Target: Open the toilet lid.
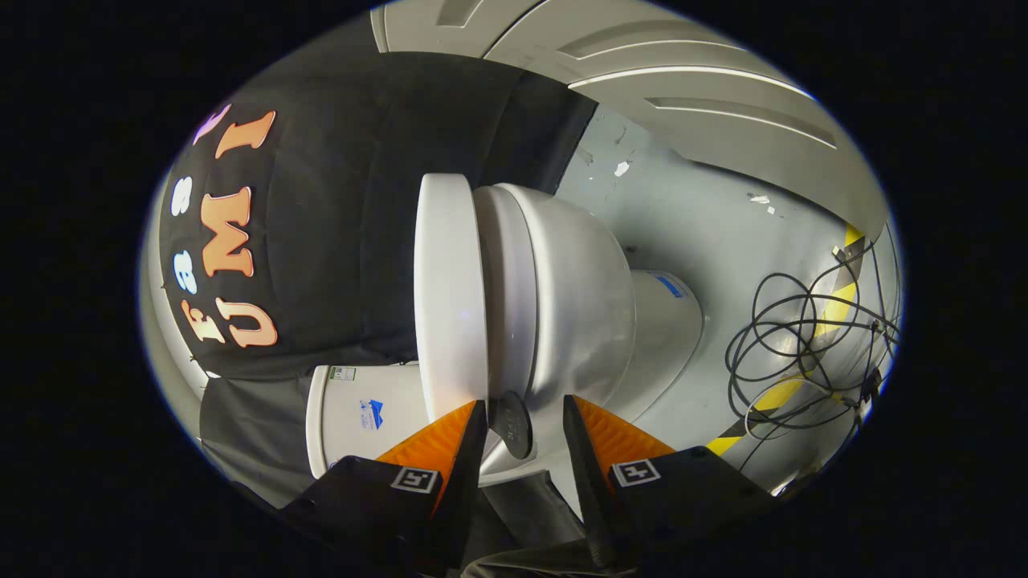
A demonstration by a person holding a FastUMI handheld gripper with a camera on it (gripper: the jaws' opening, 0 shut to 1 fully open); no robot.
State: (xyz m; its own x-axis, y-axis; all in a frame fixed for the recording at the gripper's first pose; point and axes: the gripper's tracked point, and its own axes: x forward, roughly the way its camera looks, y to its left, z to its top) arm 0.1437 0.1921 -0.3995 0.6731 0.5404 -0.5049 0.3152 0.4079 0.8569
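Observation:
The view is rolled on its side, so the white toilet looks tipped over. Its flat lid (446,289) lies close against the seat (502,281), with a thin seam between them, and the rounded bowl (582,297) bulges away beyond the seat. The white tank (361,417) stands beside the lid's near end. My gripper (524,408) is open. One fingertip sits at the lid's near edge and the other against the bowl's side. A small dark round part (511,424) on the toilet shows between the fingers. Neither finger presses on anything.
Loose black cables (803,345) lie tangled on the grey floor (707,217) past the toilet's base (666,313). Yellow and black tape (835,309) runs under the cables. A pale panelled wall (683,80) borders the floor. Black cloth hangs behind the tank.

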